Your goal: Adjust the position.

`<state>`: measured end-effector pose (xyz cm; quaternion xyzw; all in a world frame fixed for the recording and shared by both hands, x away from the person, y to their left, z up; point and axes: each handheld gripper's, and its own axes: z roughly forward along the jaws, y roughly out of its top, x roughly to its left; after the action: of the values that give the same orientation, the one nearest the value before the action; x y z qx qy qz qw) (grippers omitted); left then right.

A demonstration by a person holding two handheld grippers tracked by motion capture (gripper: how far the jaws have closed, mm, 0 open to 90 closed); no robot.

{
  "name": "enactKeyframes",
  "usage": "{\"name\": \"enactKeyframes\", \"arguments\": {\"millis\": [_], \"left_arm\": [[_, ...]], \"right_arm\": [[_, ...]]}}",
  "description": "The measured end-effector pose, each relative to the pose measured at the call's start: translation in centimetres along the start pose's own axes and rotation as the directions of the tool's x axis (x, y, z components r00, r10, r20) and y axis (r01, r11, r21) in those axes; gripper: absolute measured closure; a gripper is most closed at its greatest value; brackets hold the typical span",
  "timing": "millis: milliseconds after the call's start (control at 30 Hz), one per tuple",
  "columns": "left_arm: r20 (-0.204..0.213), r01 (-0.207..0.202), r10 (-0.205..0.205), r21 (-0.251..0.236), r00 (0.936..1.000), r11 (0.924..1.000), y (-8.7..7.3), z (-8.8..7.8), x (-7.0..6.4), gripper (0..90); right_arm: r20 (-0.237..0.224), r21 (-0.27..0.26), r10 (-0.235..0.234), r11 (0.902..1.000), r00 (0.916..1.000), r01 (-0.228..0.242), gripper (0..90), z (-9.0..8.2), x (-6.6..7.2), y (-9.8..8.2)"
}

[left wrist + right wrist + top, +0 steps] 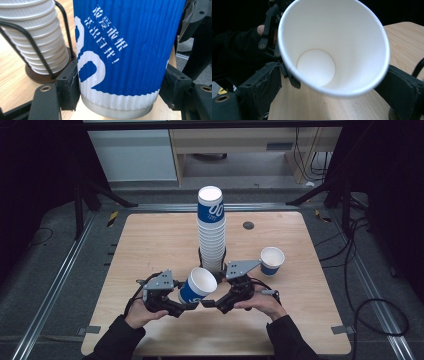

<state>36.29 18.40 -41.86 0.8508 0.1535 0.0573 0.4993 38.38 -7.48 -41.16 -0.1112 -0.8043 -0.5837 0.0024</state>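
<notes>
Pale wooden table point(150, 250); grey floor point(60, 270)

White cup mouth point(332, 47) between black gripper point(337, 87) pads, wooden table point(404, 42), gloved hand point(242, 42)

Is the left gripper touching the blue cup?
Touching. In the left gripper view, both jaws of the left gripper press against the ribbed sides of the blue cup near its base.

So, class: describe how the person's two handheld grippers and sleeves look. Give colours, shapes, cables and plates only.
The left gripper and the right gripper are black, blocky tools with two padded black jaws each. A grey three-cornered plate with small holes tops the left one; a like plate tops the right. Thin black cables loop from the bodies. The person wears dark long sleeves.
</notes>
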Motion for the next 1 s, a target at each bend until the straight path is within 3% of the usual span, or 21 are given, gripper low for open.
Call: {"name": "enactKeyframes", "arguments": {"millis": [267, 533, 867, 1000], "left_arm": [[0.022, -0.022, 0.021, 0.012, 0.9995, 0.9997, 0.0, 0.9, -0.7, 28.0], [0.032, -0.025, 0.025, 0.018, 0.9992, 0.9995, 0.0, 1.1, -0.9, 28.0], [0.039, -0.014, 0.013, 0.028, 0.9992, 0.9995, -0.1, 1.3, -0.8, 27.2], [0.032, -0.016, 0.015, 0.061, 0.9994, 0.9980, -0.3, 1.4, -0.6, 24.3]], "right_arm": [[-0.025, -0.001, 0.009, 1.0000, 0.9997, -0.009, 10.1, 0.8, 0.2, -0.1], [-0.052, -0.003, 0.023, 0.9997, 0.9984, -0.023, 17.7, 0.9, 0.1, -0.2], [-0.043, 0.007, 0.017, 0.9998, 0.9989, -0.016, 19.4, 0.9, 0.2, -0.2], [-0.026, 0.004, 0.009, 1.0000, 0.9996, -0.009, 19.4, 0.6, 0.1, -0.1]]}}
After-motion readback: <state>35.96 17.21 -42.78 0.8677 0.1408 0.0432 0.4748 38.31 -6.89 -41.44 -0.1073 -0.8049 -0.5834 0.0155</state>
